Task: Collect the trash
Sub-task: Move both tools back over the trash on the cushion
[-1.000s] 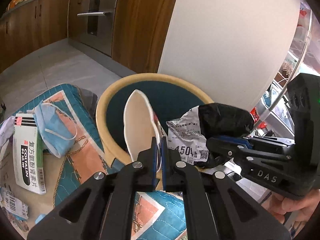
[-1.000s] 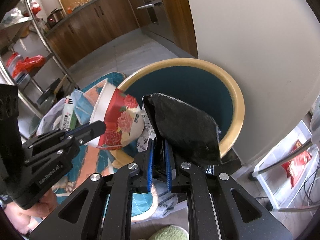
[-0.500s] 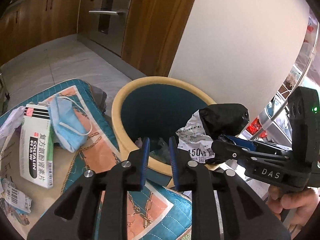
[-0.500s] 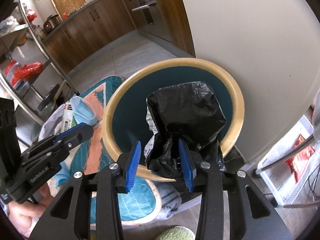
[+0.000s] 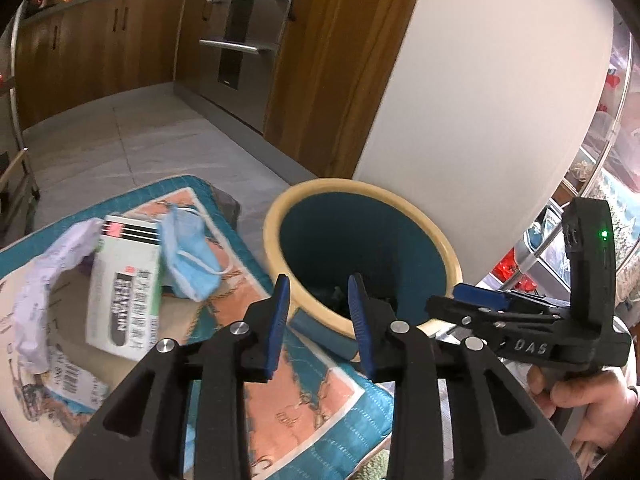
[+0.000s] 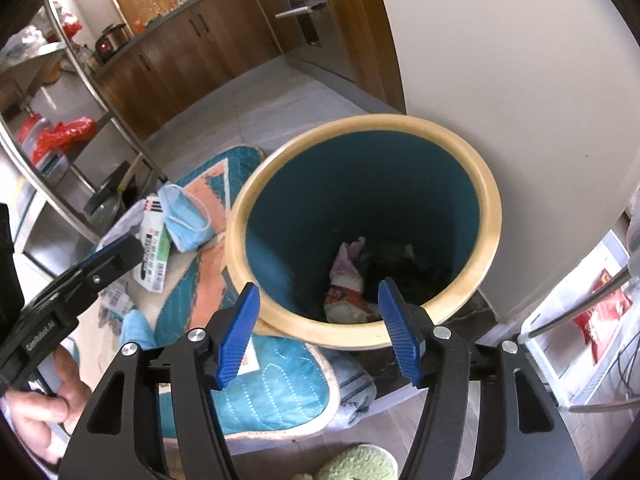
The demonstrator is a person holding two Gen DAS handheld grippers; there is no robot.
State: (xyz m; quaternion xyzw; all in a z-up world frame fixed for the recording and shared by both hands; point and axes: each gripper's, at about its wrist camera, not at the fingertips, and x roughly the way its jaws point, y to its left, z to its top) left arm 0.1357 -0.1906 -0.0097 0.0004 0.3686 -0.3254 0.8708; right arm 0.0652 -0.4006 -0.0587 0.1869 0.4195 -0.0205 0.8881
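Note:
A teal bin with a yellow rim (image 5: 280, 220) (image 6: 493, 216) stands at the end of a patterned mat (image 5: 304, 392). Inside it lie a black bag (image 6: 400, 264) and a red-patterned paper cup (image 6: 346, 294). My right gripper (image 6: 319, 286) hangs over the bin's near rim, its jaws opening with nothing between them. My left gripper (image 5: 318, 280) is just short of the bin, its jaws also opening and empty. On the mat lie a blue face mask (image 5: 188, 252), a medicine box (image 5: 124, 300), crumpled pale paper (image 5: 36, 300) and a barcode wrapper (image 5: 72, 376).
A white wall (image 5: 480, 120) rises right behind the bin, with wooden cabinets and an oven (image 5: 240, 40) further back. A metal rack (image 6: 80, 100) stands left of the mat and a wire shelf (image 6: 592, 320) to the right. A hand (image 5: 580, 400) grips the right tool.
Both grippers went from shut to open. The left let go of the paper cup and the right let go of the black bag; both now lie in the bin. The left gripper drew back and up.

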